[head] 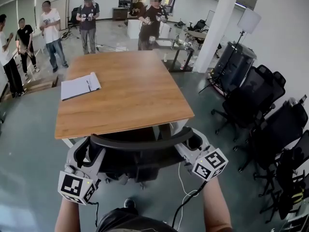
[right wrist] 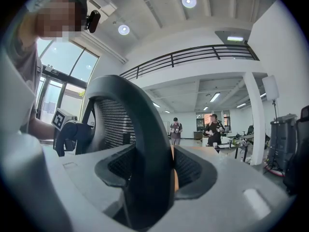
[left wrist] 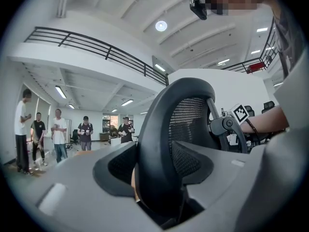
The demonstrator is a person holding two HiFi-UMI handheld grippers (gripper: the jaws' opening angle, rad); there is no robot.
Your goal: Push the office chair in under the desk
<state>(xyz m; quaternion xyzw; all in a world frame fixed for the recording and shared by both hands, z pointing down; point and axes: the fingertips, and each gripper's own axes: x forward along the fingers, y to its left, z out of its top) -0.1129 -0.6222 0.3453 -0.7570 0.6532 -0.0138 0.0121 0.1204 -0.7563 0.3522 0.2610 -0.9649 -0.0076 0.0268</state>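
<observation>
**Desk:** Where is the office chair (head: 140, 159)?

**Reporter:** It is at the lower centre of the head view, hard against the near edge of the wooden desk (head: 130, 98). Its front sits beneath the tabletop and its backrest stands just outside the edge.

**Desk:** And the two grippers?

**Reporter:** Both are clamped on the chair. The left gripper (head: 89, 153), at lower left, holds the left end of the backrest's black top rim (left wrist: 159, 129). In the left gripper view that rim fills the gap between the jaws, with the pads against it. The right gripper (head: 192, 146), at lower right, holds the rim's other end the same way. In the right gripper view the jaws press on the frame from both sides.

**Desk:** Anything on the desk?

**Reporter:** A clipboard with paper (head: 80, 86) lies on its left part, well apart from the chair.

**Desk:** And the background?

**Reporter:** Several people (head: 52, 30) stand across the upper left and top of the frame. Spare black chairs (head: 260, 105) crowd the right edge, beside a white column (head: 219, 28).
</observation>
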